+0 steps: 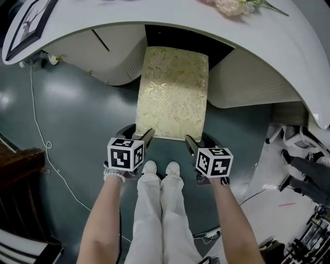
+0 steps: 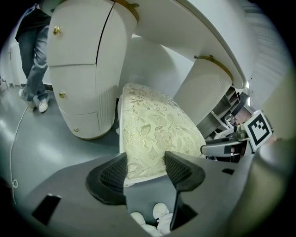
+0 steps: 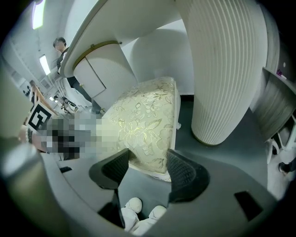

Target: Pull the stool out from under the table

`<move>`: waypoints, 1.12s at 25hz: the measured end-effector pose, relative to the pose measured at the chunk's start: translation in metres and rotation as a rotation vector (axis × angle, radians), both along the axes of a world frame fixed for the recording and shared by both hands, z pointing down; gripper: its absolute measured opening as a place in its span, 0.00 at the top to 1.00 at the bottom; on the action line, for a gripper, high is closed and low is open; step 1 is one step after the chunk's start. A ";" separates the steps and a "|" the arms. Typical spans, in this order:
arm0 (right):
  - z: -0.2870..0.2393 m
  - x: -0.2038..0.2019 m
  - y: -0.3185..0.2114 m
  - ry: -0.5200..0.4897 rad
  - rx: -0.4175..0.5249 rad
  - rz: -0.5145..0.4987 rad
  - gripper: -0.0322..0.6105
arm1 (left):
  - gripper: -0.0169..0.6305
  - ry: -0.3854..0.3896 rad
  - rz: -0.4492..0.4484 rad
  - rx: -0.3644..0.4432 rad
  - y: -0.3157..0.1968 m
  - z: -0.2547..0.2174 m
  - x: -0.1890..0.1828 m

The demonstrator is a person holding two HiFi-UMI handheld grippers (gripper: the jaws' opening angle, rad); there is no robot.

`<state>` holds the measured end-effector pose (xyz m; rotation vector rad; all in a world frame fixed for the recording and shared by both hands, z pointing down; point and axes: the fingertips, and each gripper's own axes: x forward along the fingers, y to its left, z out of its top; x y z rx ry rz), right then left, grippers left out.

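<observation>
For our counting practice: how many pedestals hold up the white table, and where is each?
2. One pedestal with drawers stands left of the stool; one ribbed pedestal stands right of it. Others could be hidden beneath the tabletop.

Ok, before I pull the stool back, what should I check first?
1. Left gripper at the stool's near left corner: ok.
2. Right gripper at its near right corner: ok.
3. Jaws clamped on the stool: cannot tell; both pairs stand apart with a corner between them.
4. Stool free of the table's pedestals: ok, gaps on both sides.
5. Pull path: not ok, the person's shoes stand right by the near edge.
</observation>
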<state>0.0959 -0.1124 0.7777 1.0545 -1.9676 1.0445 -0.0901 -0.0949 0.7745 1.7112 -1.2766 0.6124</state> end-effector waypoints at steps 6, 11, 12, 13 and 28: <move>0.001 0.005 0.030 0.015 -0.029 -0.013 0.52 | 0.55 -0.002 0.014 -0.035 0.029 0.000 0.005; 0.001 0.006 0.053 0.027 -0.052 -0.016 0.52 | 0.55 -0.004 0.022 -0.060 0.052 0.001 0.006; 0.001 0.006 0.057 0.028 -0.054 -0.016 0.52 | 0.55 -0.004 0.023 -0.062 0.055 0.001 0.006; 0.001 0.006 0.060 0.030 -0.056 -0.016 0.52 | 0.55 -0.005 0.024 -0.064 0.058 0.001 0.006; -0.001 0.011 0.093 0.058 -0.071 0.013 0.52 | 0.56 -0.002 0.067 -0.089 0.089 -0.002 0.011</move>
